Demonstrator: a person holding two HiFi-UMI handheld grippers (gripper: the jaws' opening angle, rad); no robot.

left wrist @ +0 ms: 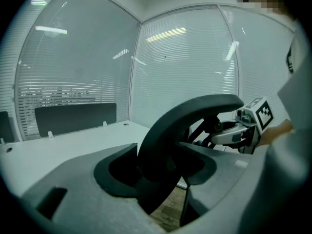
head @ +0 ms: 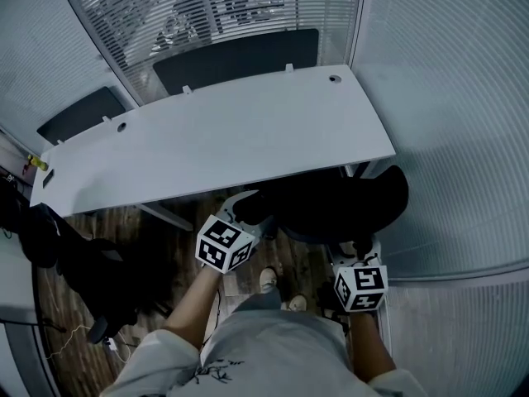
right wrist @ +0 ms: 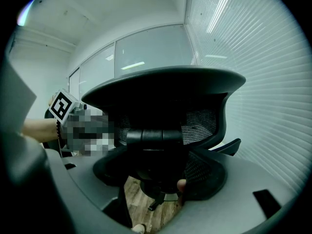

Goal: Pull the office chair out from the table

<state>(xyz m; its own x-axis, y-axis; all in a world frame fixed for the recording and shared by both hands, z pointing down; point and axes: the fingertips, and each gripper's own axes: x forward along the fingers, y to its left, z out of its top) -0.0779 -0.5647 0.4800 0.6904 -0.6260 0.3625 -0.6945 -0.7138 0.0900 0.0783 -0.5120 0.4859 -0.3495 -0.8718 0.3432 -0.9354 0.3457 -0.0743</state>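
While the chair sits tucked at the right end of the bench, seat under the top, only its dark back shows from the head view.

Orientation: faces the bench, back turned to the person. The back stands about upright. Its long axis runs along the bench's near edge, left to right across the head view.

Handling, my read:
- Bulky and fairly heavy. It should roll on the wood floor if it has wheels, but the base is mostly hidden.
- Rim of the back looks like stiff moulded plastic. The mesh inside it is soft and would give.
- Hold belongs on the rim, not the mesh.
- The smooth curve could slide in a grip. An even pull from both sides, straight toward the person, should stop it swivelling.

Left gripper: fingers clamped on the curved left edge of the back, and the rim fills the gap.

Right gripper: closed on a dark part at the rear of the back, toward its right side. Too dim to name the exact part.

The two grips are well apart, one on each side of the back.

Beyond: a glass wall with blinds stands near the chair's right side, so there is little room there.
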